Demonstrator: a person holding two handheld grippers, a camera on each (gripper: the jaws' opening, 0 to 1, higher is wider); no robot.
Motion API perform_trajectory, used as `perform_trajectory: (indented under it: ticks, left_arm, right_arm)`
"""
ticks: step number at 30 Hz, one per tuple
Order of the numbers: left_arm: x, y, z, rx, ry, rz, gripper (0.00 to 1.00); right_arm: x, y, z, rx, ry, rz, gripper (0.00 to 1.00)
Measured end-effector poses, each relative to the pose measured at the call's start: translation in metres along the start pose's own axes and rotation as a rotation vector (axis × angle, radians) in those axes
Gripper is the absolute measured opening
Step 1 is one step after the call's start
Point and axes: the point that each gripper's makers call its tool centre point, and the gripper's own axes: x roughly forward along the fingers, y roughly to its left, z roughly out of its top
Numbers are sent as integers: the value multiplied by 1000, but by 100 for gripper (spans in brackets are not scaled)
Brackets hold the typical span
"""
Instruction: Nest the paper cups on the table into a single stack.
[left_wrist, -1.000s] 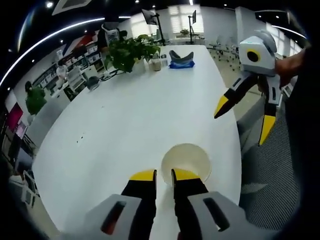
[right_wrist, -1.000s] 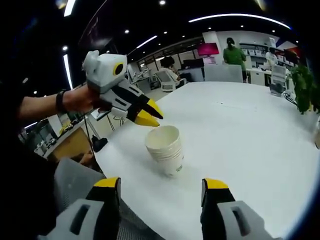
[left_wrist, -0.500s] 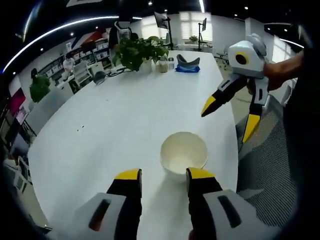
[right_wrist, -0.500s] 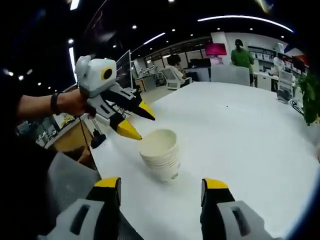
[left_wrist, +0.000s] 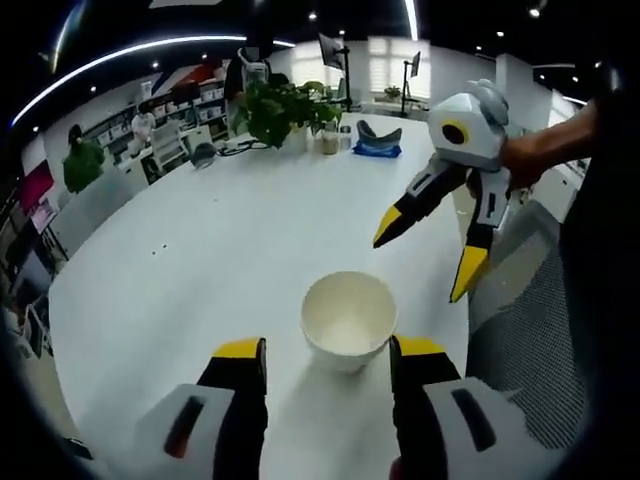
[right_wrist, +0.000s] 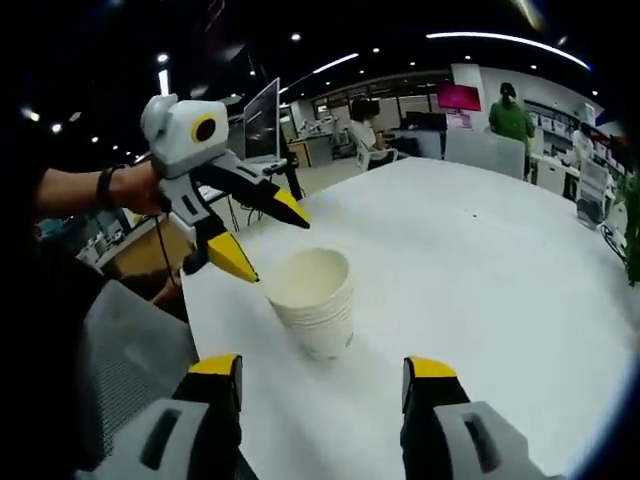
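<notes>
Readable text: you can read none in either view.
Cup stack (right_wrist: 313, 303): you see a small dark mark low on its side in the right gripper view, too blurred to read.
Wall screen (right_wrist: 458, 96): you see only a pink glow, no letters can be read.

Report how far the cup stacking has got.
Done, by the look of it: the paper cups stand nested in one stack on the white table. In hand: nothing; the left tongs and right tongs are open, not touching the stack. Left: no loose cup is visible on the table.
</notes>
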Motion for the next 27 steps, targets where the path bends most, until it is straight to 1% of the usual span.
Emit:
perform_trajectory:
  ticks: [2,3,6,8,10,11,13,16,19,21,22,23,24,25,26,27]
  left_arm:
    - [-1,1,-5,-7,-2,-10,49]
    - [-1,-3,-6,-7,3,-14,50]
    - [4,-7,-13,-1,19,-29,52]
    - [7,-9,-16,5,26,-34,53]
    - [11,-11,-18,5,31,-42,53]
    - [17,-8,-24,7,38,-47,53]
    - [24,-8,-29,11,54,-55,54]
    - [31,-11,-28,10,60,-71,53]
    - [38,-17,-22,28,63,-81,52]
    - [43,-15,-22,27,64,-89,48]
    - [45,-15,-21,30,67,-93,43]
    - [45,-15,-20,33,66,-95,40]
    - [47,-13,-18,35,65,-84,39]
    - [47,-10,-23,49,94,-74,38]
    - [48,-9,-21,47,88,-77,38]
    - [48,-4,-21,46,91,-76,38]
  right_arm:
    - [5,-1,2,-24,13,10,65]
    - [7,-1,2,-30,14,13,64]
    - [14,-2,5,-50,22,28,63]
    - [21,-2,6,-70,35,39,63]
    - [25,-2,7,-82,40,46,63]
    - [27,-2,8,-87,43,50,62]
    - [33,-2,8,-102,53,61,62]
    - [44,-4,7,-137,67,74,59]
    - [50,-7,8,-189,87,83,57]
    - [53,-8,8,-209,93,92,52]
    - [56,-10,9,-212,91,98,48]
    - [58,-9,11,-215,87,109,40]
    - [61,-2,11,-226,96,155,37]
    - [64,-9,12,-255,105,117,37]
    - [66,-10,12,-268,121,125,37]
    - [67,-13,14,-276,128,128,37]
